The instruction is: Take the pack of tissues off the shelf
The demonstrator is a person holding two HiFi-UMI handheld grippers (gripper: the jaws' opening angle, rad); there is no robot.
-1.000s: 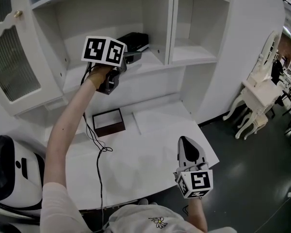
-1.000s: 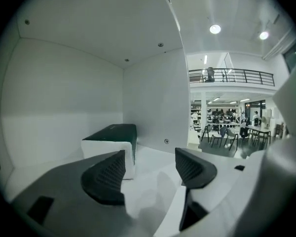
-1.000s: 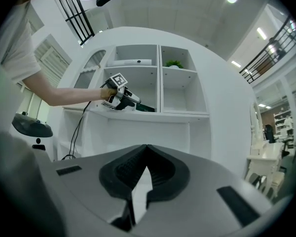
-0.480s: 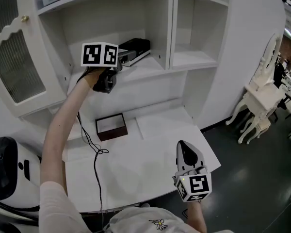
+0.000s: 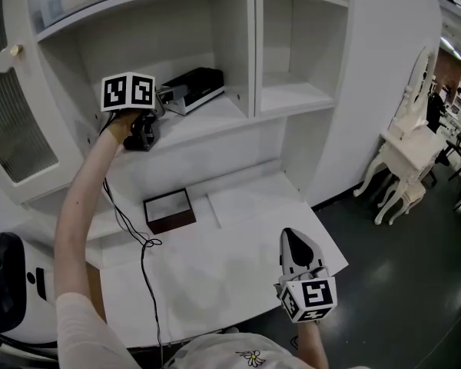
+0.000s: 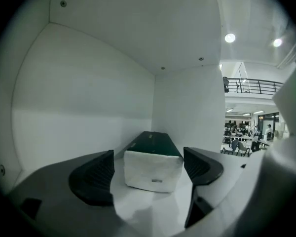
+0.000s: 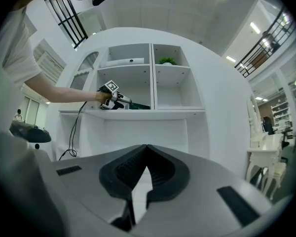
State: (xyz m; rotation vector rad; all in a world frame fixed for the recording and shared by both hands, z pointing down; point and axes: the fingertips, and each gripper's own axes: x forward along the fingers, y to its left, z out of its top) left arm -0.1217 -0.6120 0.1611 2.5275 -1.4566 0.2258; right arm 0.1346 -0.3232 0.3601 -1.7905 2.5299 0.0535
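Little of the task is done. The pack (image 5: 194,88) is seen lying flat on the shelf (image 5: 215,117), at about 11 o'clock in the head view, with its pale end turned toward the left gripper (image 6: 148,167). That gripper's jaws have just been opening and are spread wide. In the left gripper view the pack is framed between the two pads, at 12 o'clock of them, but is pressed by neither; it is judged to lie just beyond the tips. Nothing is held. The right gripper (image 7: 145,154) is kept at 5 o'clock over the table (image 5: 230,237), its jaws closed on nothing. Left to be done: the jaws pushed around the pack, a grip taken, and the pack drawn off the shelf.
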